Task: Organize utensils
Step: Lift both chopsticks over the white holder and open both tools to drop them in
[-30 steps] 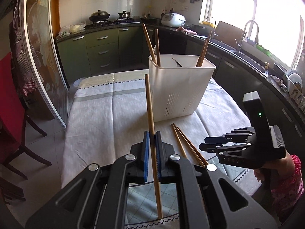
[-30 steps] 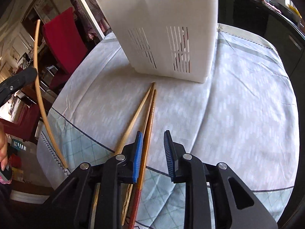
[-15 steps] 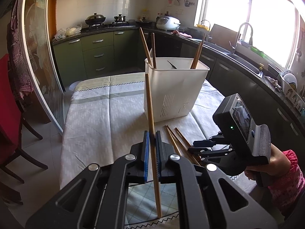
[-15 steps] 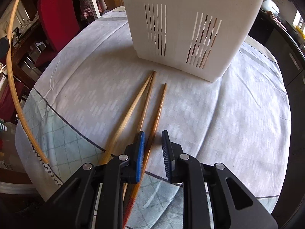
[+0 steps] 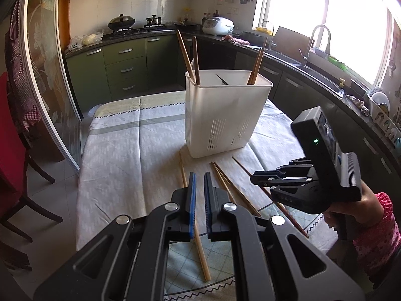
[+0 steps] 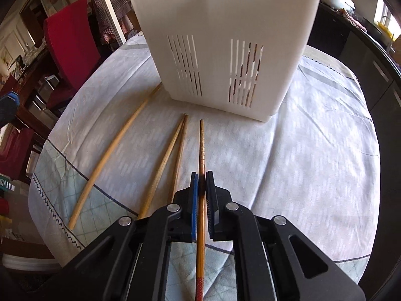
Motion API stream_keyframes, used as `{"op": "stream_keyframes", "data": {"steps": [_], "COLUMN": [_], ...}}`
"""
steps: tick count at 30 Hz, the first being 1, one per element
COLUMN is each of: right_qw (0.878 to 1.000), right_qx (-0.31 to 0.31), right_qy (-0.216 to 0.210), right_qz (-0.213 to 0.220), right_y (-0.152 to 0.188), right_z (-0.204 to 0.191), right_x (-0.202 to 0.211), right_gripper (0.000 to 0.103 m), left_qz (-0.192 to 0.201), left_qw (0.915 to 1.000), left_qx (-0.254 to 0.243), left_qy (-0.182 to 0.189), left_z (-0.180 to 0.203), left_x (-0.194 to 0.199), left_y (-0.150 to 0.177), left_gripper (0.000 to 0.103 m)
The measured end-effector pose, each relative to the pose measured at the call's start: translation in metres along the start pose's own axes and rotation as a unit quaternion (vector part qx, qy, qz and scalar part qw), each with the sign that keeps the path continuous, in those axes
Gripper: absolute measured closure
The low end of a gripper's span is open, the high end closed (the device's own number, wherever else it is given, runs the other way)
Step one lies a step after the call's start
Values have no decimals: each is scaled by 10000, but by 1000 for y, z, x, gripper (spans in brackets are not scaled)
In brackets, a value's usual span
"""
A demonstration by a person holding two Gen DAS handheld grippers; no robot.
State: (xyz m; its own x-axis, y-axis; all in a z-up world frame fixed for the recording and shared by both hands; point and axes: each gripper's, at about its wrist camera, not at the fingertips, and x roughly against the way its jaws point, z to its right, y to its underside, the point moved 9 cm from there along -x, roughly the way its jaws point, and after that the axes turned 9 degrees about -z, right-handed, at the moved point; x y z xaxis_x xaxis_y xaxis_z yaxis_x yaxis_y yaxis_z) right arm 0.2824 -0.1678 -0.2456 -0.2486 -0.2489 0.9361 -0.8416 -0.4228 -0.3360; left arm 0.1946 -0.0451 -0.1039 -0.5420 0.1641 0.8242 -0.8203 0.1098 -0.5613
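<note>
Item 1, right gripper (image 6: 202,175): its jaws have just been closing and are now pinching the reddish chopstick (image 6: 202,145) at about mid-length. The right wrist view is showing this grip plainly. The left wrist view is showing only the tool from the side, over the near right of the table, with a person's hand (image 5: 356,208) and pink sleeve (image 5: 376,238) behind it. Whether the stick's far tip is touching the cloth cannot be told.

Item 2, left gripper (image 5: 199,175): its pads are standing drawn almost together with a thin slit between them, gripping nothing. Only its own view is showing this; in the right wrist view just a blue tip is peeking in at the left edge.

Item 3, pale chopstick (image 6: 112,155): lying flat on the tablecloth (image 6: 313,150), its far end running up beside the holder's base. In the left wrist view its middle is hiding behind the left finger.

Item 4, pair of chopsticks (image 6: 173,150): lying between the pale stick and the gripped one, their far tips touching.

Item 5, white holder (image 5: 225,115): standing upright mid-table. The left wrist view is looking over its rim, where chopsticks are leaning at the left corner (image 5: 186,55) and the right corner (image 5: 257,67); the right wrist view is showing brown shafts only through the slots.

Item 6, surroundings: rice cooker (image 5: 217,25) on the counter in the left view; red chair (image 6: 70,45) in the right.
</note>
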Motion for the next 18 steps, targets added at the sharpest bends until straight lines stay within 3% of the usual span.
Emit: {"op": "stream_keyframes", "data": {"steps": [4, 7, 10, 18], "right_qw": [9997, 9993, 9988, 9979], "right_qx": [-60, -82, -93, -176], "right_qy": [-42, -81, -135, -233], "right_qz": [231, 361, 458, 579], "right_y": [5, 11, 18, 26], "right_z": [5, 9, 13, 22], "right_x": [23, 38, 50, 67], "right_gripper": [96, 96, 96, 96], "left_qz": [-707, -1291, -1726, -1968], "left_qw": [9969, 9891, 9811, 9774], "left_qx": [320, 648, 823, 734], "left_qy": [135, 295, 289, -248], "left_z": [-11, -19, -24, -30], "left_x": [-39, -77, -111, -151], "left_y": [3, 5, 6, -8], "left_gripper": [97, 96, 85, 82]}}
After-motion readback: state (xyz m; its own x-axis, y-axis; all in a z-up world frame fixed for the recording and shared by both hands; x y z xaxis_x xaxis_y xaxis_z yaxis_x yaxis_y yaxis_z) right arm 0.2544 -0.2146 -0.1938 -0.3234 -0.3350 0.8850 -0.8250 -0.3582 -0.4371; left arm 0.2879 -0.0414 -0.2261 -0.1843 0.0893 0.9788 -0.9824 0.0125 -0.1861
